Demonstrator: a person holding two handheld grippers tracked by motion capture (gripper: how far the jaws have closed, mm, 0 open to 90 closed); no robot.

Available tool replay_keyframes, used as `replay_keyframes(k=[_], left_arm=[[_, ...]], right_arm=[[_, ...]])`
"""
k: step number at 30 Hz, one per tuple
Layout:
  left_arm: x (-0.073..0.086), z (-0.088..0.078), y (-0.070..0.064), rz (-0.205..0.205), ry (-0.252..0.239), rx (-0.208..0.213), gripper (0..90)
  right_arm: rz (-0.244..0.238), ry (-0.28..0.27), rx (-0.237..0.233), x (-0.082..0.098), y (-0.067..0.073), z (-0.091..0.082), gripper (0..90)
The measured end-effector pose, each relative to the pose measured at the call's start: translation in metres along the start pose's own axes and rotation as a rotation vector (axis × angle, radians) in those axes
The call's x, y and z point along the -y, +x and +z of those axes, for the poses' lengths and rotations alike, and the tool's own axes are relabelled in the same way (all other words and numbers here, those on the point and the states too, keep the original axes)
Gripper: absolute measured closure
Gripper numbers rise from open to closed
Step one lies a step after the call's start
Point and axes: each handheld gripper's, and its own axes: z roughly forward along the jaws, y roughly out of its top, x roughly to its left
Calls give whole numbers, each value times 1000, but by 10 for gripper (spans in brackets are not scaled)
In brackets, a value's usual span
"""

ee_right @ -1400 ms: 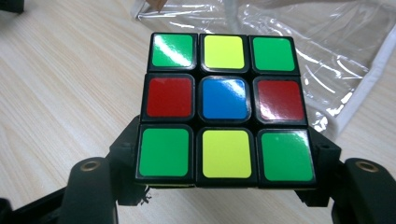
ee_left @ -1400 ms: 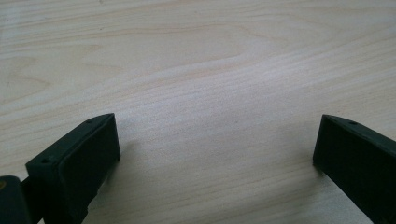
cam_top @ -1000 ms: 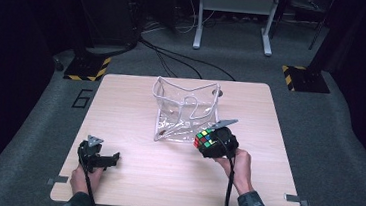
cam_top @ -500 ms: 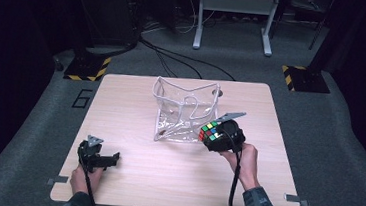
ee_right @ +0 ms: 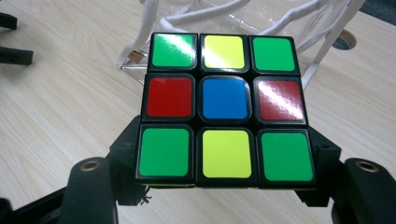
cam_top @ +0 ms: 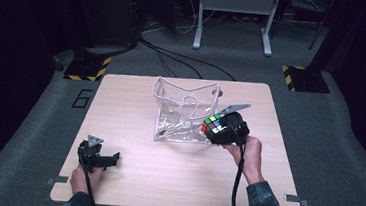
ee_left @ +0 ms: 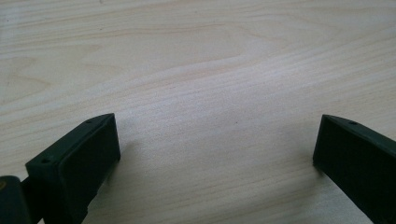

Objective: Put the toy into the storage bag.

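Since a second ago the right gripper (cam_top: 215,127) has come up off the pale wooden table (cam_top: 174,182) and drifted toward the clear plastic bag with white piping (cam_top: 183,110), taking the black-framed puzzle cube with coloured stickers (cam_top: 211,124) along. That cube now hangs over the bag's near right corner, right at its edge, lifted clear of the tabletop. Both claw pads are clamped on the cube's two sides, so it's pinched solid. From the right gripper view the cube (ee_right: 225,108) faces the camera with green corners, yellow top and bottom middles, red side middles and a blue centre, and the bag (ee_right: 243,18) sits just behind it.

Left gripper (cam_top: 97,156) hasn't budged. It sits well away from the bag, down by the table's near left corner, with a hand (cam_top: 83,177) behind it. In the left gripper view its jaws are spread wide with bare wood grain (ee_left: 201,84) between them, gripping nothing.
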Motion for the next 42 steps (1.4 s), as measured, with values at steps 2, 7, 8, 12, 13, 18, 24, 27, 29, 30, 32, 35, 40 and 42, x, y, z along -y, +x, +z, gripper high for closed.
replay_keyframes(k=[2,7,8,12,13,18,24,27,29,30,32,35,40,42], left_arm=[[0,0,0,0,0,0,4],[0,0,0,0,0,1,4],[0,0,0,1,0,1,4],[0,0,0,1,0,1,4],[0,0,0,1,0,1,4],[0,0,0,1,0,1,4],[0,0,0,0,0,1,4],[0,0,0,-4,0,1,4],[0,0,0,-4,3,1,4],[0,0,0,-3,2,1,4],[0,0,0,-3,2,1,4],[0,0,0,-4,3,1,4],[0,0,0,-3,2,1,4],[0,0,0,-3,2,1,4]], right_arm=[[2,-5,0,-3,-1,-2,329],[4,-8,8,-12,-5,-7,329],[5,-8,9,-14,-5,-8,329],[1,-17,14,-22,-7,-11,329],[1,-19,14,-24,-8,-12,329],[3,-21,17,-32,-9,-16,329],[-11,-29,21,-42,-10,-18,330],[-13,-29,22,-47,-9,-18,330],[-20,-35,25,-51,-10,-17,329],[-13,-27,23,-52,-9,-18,329],[-17,-33,24,-56,-10,-16,329],[-24,-32,23,-60,-9,-13,329],[-32,-33,23,-69,-9,-9,330],[-39,-33,23,-71,-9,-8,330]])
